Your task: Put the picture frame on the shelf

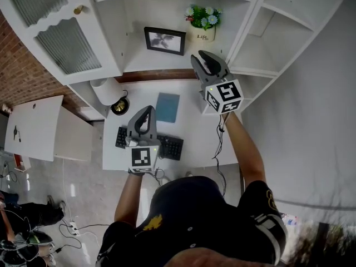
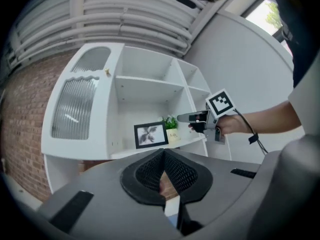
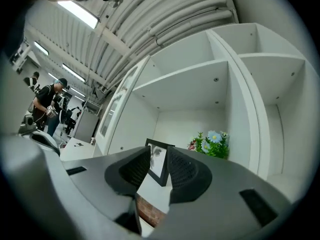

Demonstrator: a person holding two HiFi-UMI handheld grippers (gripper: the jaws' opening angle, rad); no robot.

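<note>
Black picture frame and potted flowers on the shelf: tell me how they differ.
The black rectangular picture frame is flat and dark, with a grey leaf print; the pale pot of blue and white flowers is rounded and leafy. In the head view the frame stands left of the pot. Both sit on the same white shelf.

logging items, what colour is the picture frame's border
Black picture frame, best in head view.

Potted flowers, keyboard (blue notebook)
</note>
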